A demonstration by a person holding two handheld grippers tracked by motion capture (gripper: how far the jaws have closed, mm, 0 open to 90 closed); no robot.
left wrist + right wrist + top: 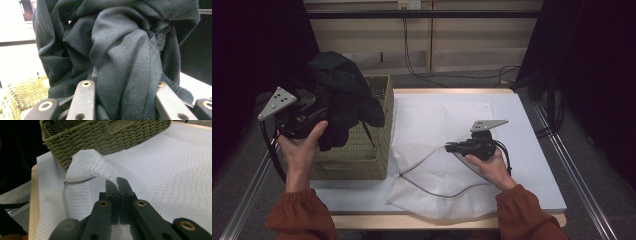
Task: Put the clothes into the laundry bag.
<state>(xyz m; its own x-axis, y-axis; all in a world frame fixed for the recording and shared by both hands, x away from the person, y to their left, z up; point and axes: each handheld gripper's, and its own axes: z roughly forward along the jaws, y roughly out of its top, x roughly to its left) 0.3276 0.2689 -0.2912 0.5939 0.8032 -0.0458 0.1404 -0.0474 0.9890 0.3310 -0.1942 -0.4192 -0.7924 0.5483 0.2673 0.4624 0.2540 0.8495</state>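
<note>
The left gripper holds a bundle of dark cloth, the black garment, lifted above the woven basket at the left side of the table. In the left gripper view the jaws stand narrow with a thick fold of the garment pressed between them, and the rest of the cloth rises in front of the camera and hangs over to both sides.

The right gripper lies low over the white mesh bag, which is spread flat on the table near the front edge, to the right of the basket. In the right gripper view the jaws are closed together on the edge of the mesh bag and raise a small flap of it from the surface; the pale band along the opening curves away below that flap.

The relation that matters for the coming move is this one: the garment is up and to the left, and the raised edge of the bag is down and to the right of it, with the wall of the basket between them. The mouth of the bag appears to face toward the basket, so toward the garment. The left hand carries the cloth and the right hand is the one at the bag. Probably the garment must travel to the right and downward into the opening, while the right gripper keeps the edge lifted. The garment is bulky and hangs loose, so it may catch on the basket rim.
</note>
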